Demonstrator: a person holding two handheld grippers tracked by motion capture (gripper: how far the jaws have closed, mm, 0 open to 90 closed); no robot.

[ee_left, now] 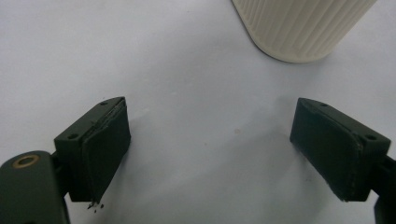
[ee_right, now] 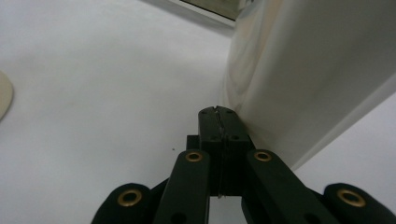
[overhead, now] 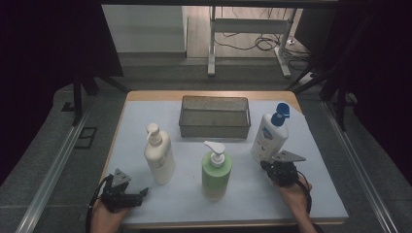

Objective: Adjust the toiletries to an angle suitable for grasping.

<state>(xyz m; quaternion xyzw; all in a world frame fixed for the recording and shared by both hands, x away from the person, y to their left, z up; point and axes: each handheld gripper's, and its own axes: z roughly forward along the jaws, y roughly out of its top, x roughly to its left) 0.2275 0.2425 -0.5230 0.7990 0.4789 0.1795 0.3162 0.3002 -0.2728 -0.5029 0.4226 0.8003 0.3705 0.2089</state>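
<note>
Dark curtains close in the room on both sides, with a white desk frame (overhead: pixel 248 43) and loose cables on the floor beyond. The wooden table (overhead: pixel 209 95) carries a pale mat (overhead: pixel 311 194). On it sits a mesh basket (overhead: pixel 214 116) at the back, then three bottles: a white blue-capped bottle (overhead: pixel 268 137), a cream pump bottle (overhead: pixel 159 156) and a green pump bottle (overhead: pixel 216 174). The right gripper (ee_right: pixel 218 112), jaws pressed together, sits against the blue-capped bottle's base. The left gripper (ee_left: pixel 210 154) is spread wide on bare mat near the cream bottle.

Taking the green pump bottle (overhead: pixel 216 171) as landmark: bare mat lies on both its sides, wide enough for a gripper. The cream pump bottle (overhead: pixel 159 155) blocks its left, the white blue-capped bottle (overhead: pixel 268 136) its right. The mesh basket (overhead: pixel 214 130) behind seems empty.
</note>
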